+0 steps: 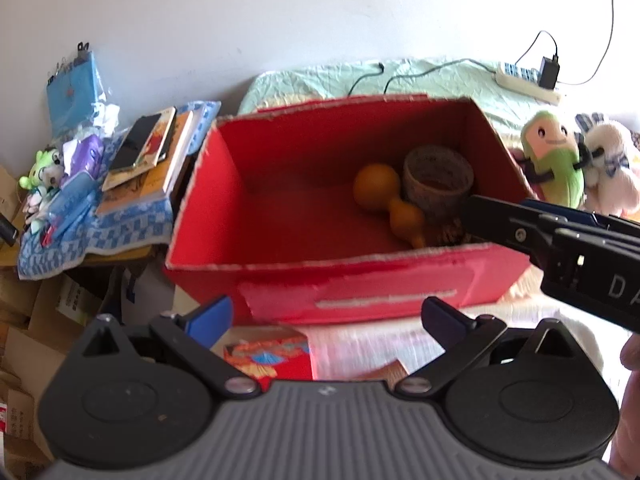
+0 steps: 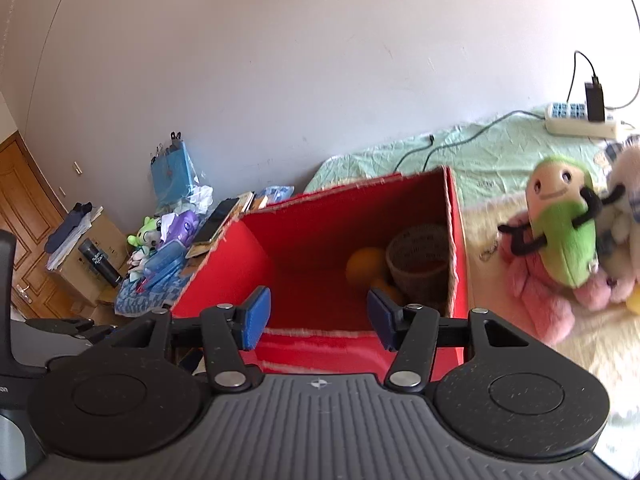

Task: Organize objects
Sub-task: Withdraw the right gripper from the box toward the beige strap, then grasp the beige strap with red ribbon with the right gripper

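A: Where do things stand around the red box (image 1: 280, 184)?

B: The gourd (image 1: 384, 196) and woven cup (image 1: 438, 178) sit inside it, at its right end. The green plush (image 2: 560, 220) lies outside, right of the box, against other soft toys.

A: And the grippers?

B: The left gripper (image 1: 326, 316) and the right gripper (image 2: 316, 312) are both spread wide, empty, near the box's front wall.

A: Risks?

B: I'd guess a low reach could clip that wall and shove the box, or snag a neighbouring toy.
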Demonstrator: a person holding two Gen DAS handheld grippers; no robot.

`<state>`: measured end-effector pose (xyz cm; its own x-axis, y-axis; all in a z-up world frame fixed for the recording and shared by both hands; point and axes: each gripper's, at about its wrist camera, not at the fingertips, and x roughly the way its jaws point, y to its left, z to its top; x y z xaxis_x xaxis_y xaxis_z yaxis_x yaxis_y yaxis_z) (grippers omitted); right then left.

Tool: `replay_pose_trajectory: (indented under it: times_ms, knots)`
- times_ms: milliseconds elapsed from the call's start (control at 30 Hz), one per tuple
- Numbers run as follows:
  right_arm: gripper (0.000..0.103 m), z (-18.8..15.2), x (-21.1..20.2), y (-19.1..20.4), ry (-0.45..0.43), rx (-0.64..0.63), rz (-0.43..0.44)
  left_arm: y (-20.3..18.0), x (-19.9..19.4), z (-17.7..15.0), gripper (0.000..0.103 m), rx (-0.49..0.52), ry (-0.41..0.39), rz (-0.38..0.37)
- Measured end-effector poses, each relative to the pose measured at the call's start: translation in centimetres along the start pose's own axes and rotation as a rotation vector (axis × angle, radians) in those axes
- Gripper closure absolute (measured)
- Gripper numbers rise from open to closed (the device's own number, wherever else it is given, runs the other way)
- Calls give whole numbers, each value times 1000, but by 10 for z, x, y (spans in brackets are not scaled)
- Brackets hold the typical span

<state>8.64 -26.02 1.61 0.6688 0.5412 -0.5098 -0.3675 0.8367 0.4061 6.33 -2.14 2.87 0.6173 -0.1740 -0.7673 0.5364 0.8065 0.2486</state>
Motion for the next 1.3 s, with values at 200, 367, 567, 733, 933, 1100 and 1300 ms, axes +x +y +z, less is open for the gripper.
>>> replay_pose_trajectory:
  times_ms: [200,367,567,733,933,1100,1300]
  knots:
    - [45,-17,-6,-3,25,-3,-3,-13,4,-14,2,10,53,-3]
    - [41,-28,-9,-11,46,40,0,-20,9,-24,2,22,83,-4]
    - [41,-45,-8,-22,93,88,14,-27,17,-34,2,25,120,-9]
    - [41,-59,-5,-29,139,119,39,-30,22,-45,2,22,140,-41]
    - [42,-75,-1,-45,197,201,63,-32,26,-64,2,32,154,-116]
    - [47,-87,5,-58,250,287,115,-37,28,-80,2,36,173,-198]
    - [60,-99,12,-63,314,317,192,-40,32,-99,3,-1,200,-291]
